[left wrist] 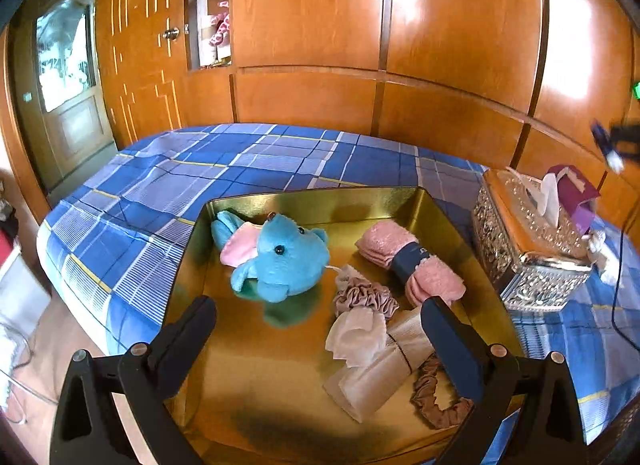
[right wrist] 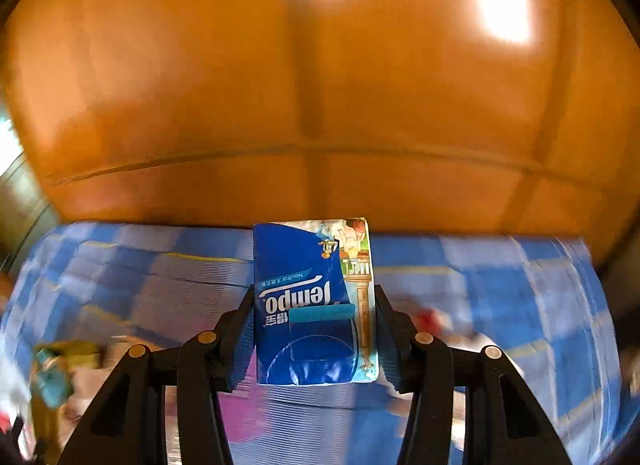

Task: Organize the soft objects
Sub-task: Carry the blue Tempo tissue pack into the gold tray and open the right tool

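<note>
Your right gripper (right wrist: pixel 316 341) has its jaws clamped on the sides of a blue tissue pack (right wrist: pixel 314 301), held above the bed (right wrist: pixel 520 293) (presumably bound for the tray). Your left gripper (left wrist: pixel 320 349) hangs with jaws apart and empty over the gold tray (left wrist: pixel 248 377), where the blue plush toy (left wrist: pixel 280 257), pink rolled towel (left wrist: pixel 412 265) and scrunchies already lie gathered.

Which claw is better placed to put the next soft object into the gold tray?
Probably the right claw: it already grips the Tempo tissue pack. The left claw is open and empty over the gold tray.
</note>
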The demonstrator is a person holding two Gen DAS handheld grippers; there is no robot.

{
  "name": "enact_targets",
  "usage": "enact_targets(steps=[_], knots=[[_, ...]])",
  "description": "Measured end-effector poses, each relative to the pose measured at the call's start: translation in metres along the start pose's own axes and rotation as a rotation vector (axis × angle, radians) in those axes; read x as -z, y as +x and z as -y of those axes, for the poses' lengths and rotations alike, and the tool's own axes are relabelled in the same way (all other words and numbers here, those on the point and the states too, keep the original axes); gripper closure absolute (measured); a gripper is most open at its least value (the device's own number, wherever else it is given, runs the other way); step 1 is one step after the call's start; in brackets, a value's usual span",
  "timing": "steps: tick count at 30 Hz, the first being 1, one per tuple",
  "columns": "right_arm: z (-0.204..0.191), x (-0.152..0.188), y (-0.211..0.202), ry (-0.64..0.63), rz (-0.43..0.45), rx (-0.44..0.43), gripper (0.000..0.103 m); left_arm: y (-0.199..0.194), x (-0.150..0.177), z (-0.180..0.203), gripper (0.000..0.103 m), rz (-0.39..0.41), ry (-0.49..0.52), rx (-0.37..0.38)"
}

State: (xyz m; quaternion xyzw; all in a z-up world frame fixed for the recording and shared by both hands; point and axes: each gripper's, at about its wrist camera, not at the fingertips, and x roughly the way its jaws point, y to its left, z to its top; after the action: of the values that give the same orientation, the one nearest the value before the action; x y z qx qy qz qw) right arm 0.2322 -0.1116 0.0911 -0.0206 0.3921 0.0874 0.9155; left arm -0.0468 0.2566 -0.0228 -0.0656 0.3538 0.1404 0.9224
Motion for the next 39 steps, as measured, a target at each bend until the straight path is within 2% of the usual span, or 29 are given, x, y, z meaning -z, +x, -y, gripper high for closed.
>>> enact_targets(steps=[5, 9, 12, 17, 20, 24, 30, 35, 38, 39], knots=[[-0.095, 0.010, -0.012, -0.196, 0.030, -0.194, 0.051, -0.002, 0.002, 0.001, 0.000, 0.012, 0.016, -0.012], [-0.165, 0.045, -0.011, -0.381, -0.011, -0.320, 0.051, -0.005, 0.002, 0.000, 0.000, 0.024, 0.017, -0.004], [-0.198, 0.071, -0.010, -0.465, -0.047, -0.377, 0.051, -0.008, 0.000, -0.003, 0.000, 0.044, 0.014, -0.006], [-0.242, 0.118, -0.004, -0.553, -0.150, -0.485, 0.051, -0.010, -0.004, -0.015, 0.000, 0.064, -0.004, -0.012], [-0.266, 0.143, 0.003, -0.589, -0.302, -0.603, 0.051, -0.010, -0.008, -0.027, 0.000, 0.068, -0.029, -0.018], [-0.299, 0.160, 0.016, -0.596, -0.365, -0.598, 0.051, -0.008, -0.013, -0.050, 0.000, 0.056, -0.110, -0.004], [-0.328, 0.162, 0.052, -0.513, -0.307, -0.474, 0.050, -0.009, -0.013, -0.063, 0.000, 0.063, -0.151, -0.050], [-0.341, 0.159, 0.073, -0.461, -0.319, -0.460, 0.049, -0.007, -0.009, -0.061, 0.000, 0.053, -0.140, -0.108], [-0.336, 0.156, 0.069, -0.425, -0.296, -0.491, 0.037, -0.004, -0.006, -0.061, 0.000, 0.037, -0.141, -0.116], [-0.332, 0.154, 0.066, -0.414, -0.285, -0.496, 0.036, -0.002, -0.006, -0.061, 0.000, 0.031, -0.140, -0.122]])
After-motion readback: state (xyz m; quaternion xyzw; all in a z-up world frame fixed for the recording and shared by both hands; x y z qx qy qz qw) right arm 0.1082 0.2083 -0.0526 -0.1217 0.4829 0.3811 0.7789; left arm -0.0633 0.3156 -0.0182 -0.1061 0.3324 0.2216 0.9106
